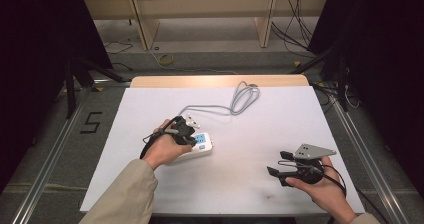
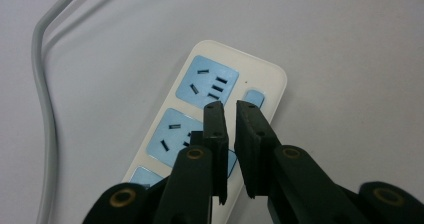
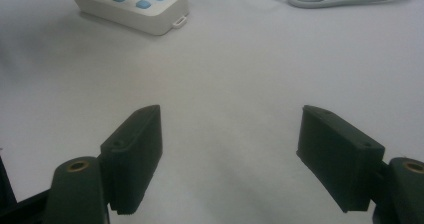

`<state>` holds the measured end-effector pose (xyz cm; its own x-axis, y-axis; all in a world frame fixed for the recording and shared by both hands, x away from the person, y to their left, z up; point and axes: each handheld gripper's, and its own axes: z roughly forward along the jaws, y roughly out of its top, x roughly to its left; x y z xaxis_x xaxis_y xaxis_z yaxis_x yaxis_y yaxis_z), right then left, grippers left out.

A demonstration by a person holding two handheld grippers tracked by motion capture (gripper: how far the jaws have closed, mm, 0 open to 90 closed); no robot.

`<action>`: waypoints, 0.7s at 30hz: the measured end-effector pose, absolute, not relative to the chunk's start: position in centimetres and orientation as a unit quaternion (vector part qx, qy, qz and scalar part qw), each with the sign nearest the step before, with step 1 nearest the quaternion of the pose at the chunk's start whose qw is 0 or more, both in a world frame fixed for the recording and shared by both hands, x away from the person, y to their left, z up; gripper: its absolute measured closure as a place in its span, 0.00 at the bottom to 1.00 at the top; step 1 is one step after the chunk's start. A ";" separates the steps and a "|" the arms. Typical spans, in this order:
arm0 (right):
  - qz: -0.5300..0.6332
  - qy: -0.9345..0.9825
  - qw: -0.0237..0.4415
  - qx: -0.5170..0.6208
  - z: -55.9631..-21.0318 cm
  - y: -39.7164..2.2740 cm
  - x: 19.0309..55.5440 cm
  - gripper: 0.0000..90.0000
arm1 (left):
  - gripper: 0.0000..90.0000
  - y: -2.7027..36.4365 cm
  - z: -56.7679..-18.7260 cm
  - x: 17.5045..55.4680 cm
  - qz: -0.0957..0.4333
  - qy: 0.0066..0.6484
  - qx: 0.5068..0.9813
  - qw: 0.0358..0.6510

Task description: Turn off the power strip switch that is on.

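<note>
A white power strip (image 1: 204, 146) with blue sockets lies on the white table left of centre; its grey cable (image 1: 241, 100) loops toward the far edge, with the white plug (image 1: 190, 119) just beyond the strip. My left gripper (image 1: 191, 138) hovers right over the strip. In the left gripper view its jaws (image 2: 231, 106) stand a narrow gap apart above the strip (image 2: 210, 81), near a small blue switch (image 2: 254, 97), with nothing between them. My right gripper (image 1: 278, 163) rests at the front right, jaws wide apart (image 3: 230, 129) and empty, facing the strip (image 3: 131, 6).
The white table sheet (image 1: 240, 189) has bare room in the middle and at the right. A wooden strip (image 1: 215, 80) edges the far side. Metal rails (image 1: 372, 164) run along both sides, and a "5" mark (image 1: 91, 122) is on the floor at left.
</note>
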<state>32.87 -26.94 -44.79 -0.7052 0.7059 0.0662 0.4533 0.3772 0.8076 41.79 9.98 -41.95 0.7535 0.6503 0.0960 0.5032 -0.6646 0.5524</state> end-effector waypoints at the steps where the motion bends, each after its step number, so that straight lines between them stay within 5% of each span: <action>1: 0.431 0.817 0.147 0.355 -44.8 -26.9 32.9 0.29 | 0.92 10.0 -41.9 41.7 0.147 0.319 0.900 0.257; 8: 0.431 0.817 0.147 0.355 -44.8 -26.9 32.9 0.29 | 0.83 10.2 -41.7 41.5 0.154 0.325 0.893 0.271; 21: 0.431 0.817 0.147 0.354 -44.8 -26.9 32.9 0.29 | 0.42 10.7 -41.4 41.3 0.168 0.323 0.870 0.333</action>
<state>32.85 -26.94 -44.78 -0.7058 0.7053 0.0660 0.4520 0.3766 0.8086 41.32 10.68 -41.43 0.7345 0.6741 0.0774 0.4497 -0.5690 0.6885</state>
